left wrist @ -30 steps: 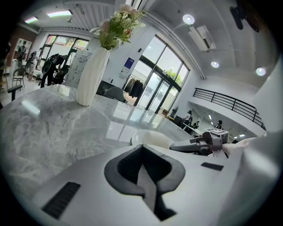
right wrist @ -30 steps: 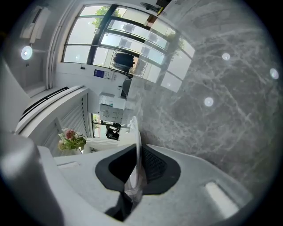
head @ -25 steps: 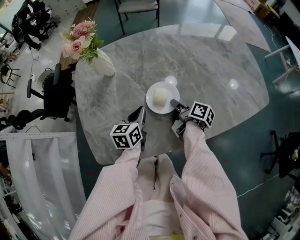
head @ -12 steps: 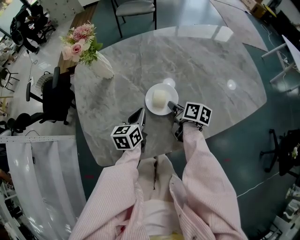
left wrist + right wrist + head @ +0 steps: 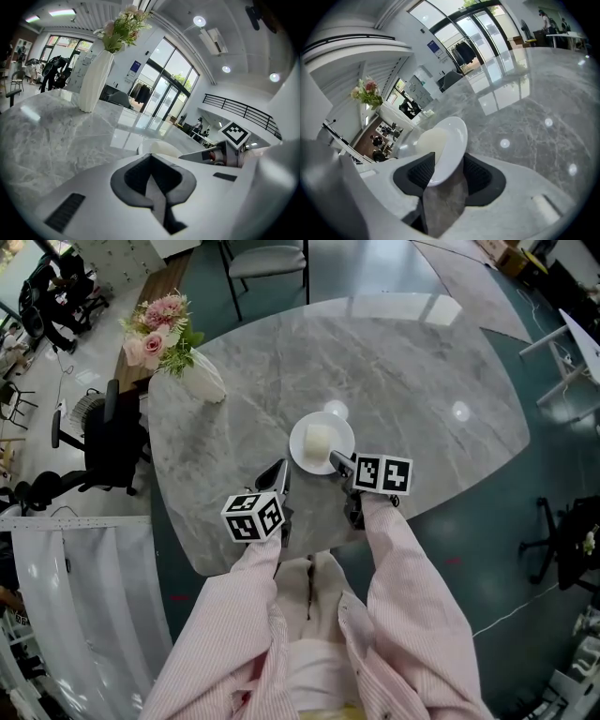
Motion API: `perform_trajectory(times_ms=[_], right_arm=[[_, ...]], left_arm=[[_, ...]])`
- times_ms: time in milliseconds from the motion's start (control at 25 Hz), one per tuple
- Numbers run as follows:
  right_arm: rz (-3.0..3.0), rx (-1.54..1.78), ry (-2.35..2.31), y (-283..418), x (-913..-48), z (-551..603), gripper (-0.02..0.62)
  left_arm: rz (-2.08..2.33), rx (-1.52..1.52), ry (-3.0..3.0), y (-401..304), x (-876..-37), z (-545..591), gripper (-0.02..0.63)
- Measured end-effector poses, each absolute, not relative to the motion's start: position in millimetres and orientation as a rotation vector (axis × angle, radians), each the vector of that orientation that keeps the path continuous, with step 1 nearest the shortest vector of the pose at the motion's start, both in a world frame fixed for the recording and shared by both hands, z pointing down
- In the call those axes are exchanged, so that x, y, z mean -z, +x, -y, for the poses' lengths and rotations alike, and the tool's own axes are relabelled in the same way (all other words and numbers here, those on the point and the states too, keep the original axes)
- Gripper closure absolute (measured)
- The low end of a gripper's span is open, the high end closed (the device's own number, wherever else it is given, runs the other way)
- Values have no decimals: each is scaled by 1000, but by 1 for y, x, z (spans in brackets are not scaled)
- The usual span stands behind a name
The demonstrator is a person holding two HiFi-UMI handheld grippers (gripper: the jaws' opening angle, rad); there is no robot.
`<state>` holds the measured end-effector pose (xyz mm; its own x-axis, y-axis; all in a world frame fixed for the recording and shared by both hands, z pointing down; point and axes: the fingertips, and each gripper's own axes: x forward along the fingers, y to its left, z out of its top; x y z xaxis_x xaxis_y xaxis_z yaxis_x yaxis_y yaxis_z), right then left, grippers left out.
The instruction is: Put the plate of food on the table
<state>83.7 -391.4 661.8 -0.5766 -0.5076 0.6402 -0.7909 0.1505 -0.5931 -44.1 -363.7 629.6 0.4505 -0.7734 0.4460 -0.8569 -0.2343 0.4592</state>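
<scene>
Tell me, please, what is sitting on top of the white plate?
One pale, rounded piece of food sits on the plate. The opening right tongs straddle its near rim, covering that edge; the food's underside is hidden.

I find the head view set high above the person, looking steeply down on the whole marble table. The left gripper view sits low over the tabletop and faces across it toward the flower vase and the glazed doors. The right gripper view is rolled sideways, very near the plate, with the vase far off at its left. All three views share plate, vase and tabletop.
</scene>
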Motion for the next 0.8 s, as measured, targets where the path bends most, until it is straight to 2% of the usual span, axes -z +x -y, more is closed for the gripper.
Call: perform_trajectory(times_ms=[800], right_arm=[[2117, -1203, 1353, 108, -647, 387, 421]], left_arm=[[1345, -140, 2100, -41, -605, 360, 611]])
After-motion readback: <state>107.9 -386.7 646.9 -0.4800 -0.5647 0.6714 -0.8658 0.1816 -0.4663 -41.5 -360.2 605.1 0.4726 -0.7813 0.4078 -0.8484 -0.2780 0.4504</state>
